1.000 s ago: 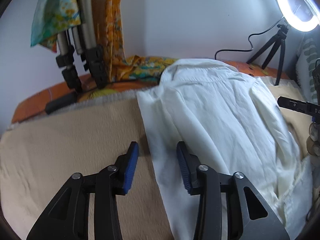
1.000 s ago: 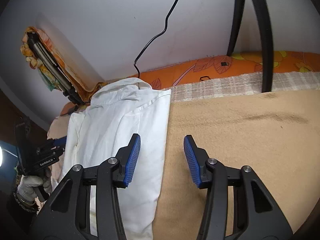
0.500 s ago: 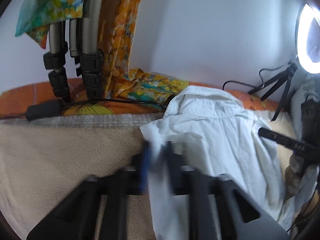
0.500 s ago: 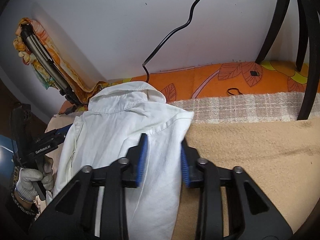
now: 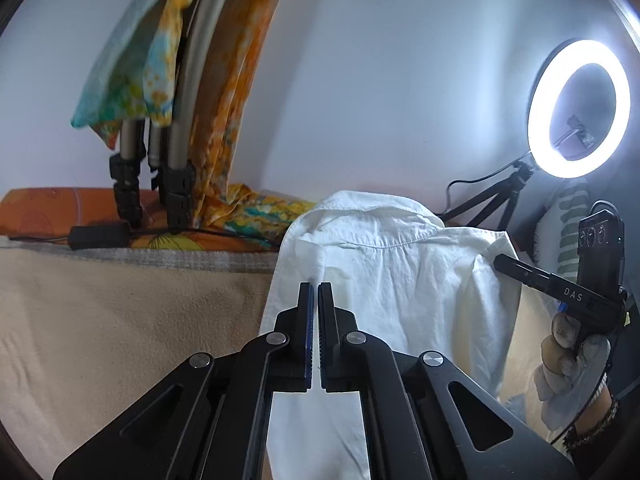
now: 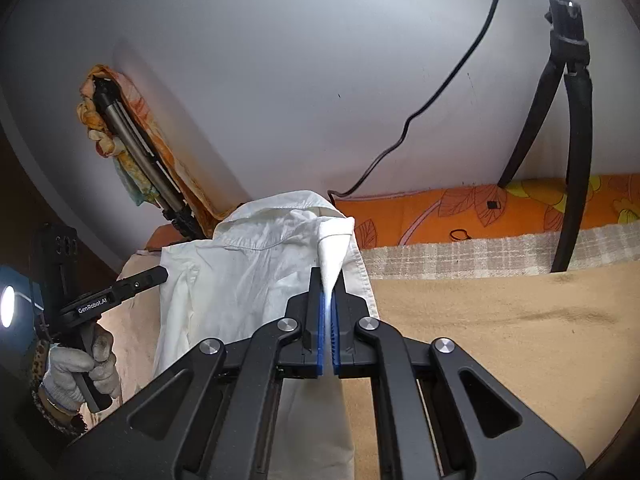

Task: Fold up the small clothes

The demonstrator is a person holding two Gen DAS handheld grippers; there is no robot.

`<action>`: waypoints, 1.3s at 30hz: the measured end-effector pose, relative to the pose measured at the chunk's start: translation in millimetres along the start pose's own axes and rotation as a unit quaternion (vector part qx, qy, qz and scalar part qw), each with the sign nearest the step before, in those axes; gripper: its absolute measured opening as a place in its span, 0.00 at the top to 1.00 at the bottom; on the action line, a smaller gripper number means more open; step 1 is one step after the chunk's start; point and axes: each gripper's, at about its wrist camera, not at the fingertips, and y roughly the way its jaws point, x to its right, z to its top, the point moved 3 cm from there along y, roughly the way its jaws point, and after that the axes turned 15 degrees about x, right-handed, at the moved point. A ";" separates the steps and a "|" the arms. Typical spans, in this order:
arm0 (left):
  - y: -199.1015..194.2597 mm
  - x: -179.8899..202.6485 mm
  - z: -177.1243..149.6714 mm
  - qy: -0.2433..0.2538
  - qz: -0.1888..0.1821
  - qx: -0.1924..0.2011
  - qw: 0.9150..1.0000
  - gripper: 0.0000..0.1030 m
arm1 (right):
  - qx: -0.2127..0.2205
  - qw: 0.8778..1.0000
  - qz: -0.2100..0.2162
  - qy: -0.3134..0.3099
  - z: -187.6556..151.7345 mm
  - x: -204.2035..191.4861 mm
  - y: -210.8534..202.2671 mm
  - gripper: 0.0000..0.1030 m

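A pale wall backs a bed spread with a tan blanket (image 5: pixel 100 320), and an orange floral sheet runs along its far edge.

From the left wrist, the white shirt (image 5: pixel 400 280) lies on the blanket, collar toward the wall, one side lifted where the left claw (image 5: pixel 314 292) meets it. The jaws have just been closing and now stand all but together. A thin fold of the shirt's left edge seems to be caught between them, though the cloth at the tips is hard to make out. To the right a gloved hand (image 5: pixel 568 356) holds the other claw at the shirt's far side, beneath a lit ring light (image 5: pixel 578 108).

From the right wrist, the right claw (image 6: pixel 327 292) has also just been closing and is clamped on a peak of white cloth that stands up from the shirt's (image 6: pixel 248 264) right edge near the collar. A black tripod leg (image 6: pixel 568 168) stands on the bed close by, its cable hanging down the wall.

The likely trouble lies in the grips. Each bite is narrow, so the cloth could slide out if the claws pull apart or upward too quickly. A single layer caught on one side would drag the shirt askew, not fold it. A wide swing to the right could also snag the tripod.
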 end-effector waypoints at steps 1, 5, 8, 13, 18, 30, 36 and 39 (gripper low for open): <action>-8.5 3.8 2.6 0.000 -0.003 0.005 1.000 1.00 | 0.003 1.000 0.004 -0.002 2.4 -4.0 -6.4 0.97; -31.0 15.8 8.4 0.012 -0.009 0.014 1.000 1.00 | 0.010 1.000 0.010 -0.015 8.1 -20.1 -32.9 0.97; -29.4 14.4 3.8 0.011 -0.012 0.004 1.000 1.00 | 0.004 1.000 0.008 -0.024 8.6 -27.9 -40.1 0.97; -1.6 -6.2 -9.2 -0.036 -0.009 -0.031 0.999 0.88 | -0.003 1.000 -0.002 -0.021 2.7 -21.1 -33.2 0.97; 35.1 -22.7 -14.7 -0.041 0.015 -0.043 0.998 0.60 | -0.021 0.999 -0.022 -0.025 -2.1 -2.1 -7.8 0.97; 82.0 -59.0 -23.6 -0.126 0.003 -0.054 0.991 0.58 | -0.101 0.994 -0.036 0.020 -24.9 41.8 55.1 0.72; 86.4 -52.3 -25.1 -0.116 -0.011 -0.063 0.991 0.99 | -0.089 0.995 -0.025 0.042 -34.9 44.5 69.6 0.66; 71.3 -45.6 -17.1 -0.106 -0.005 -0.034 0.994 0.98 | -0.085 0.996 -0.023 0.009 -34.1 29.1 71.1 0.93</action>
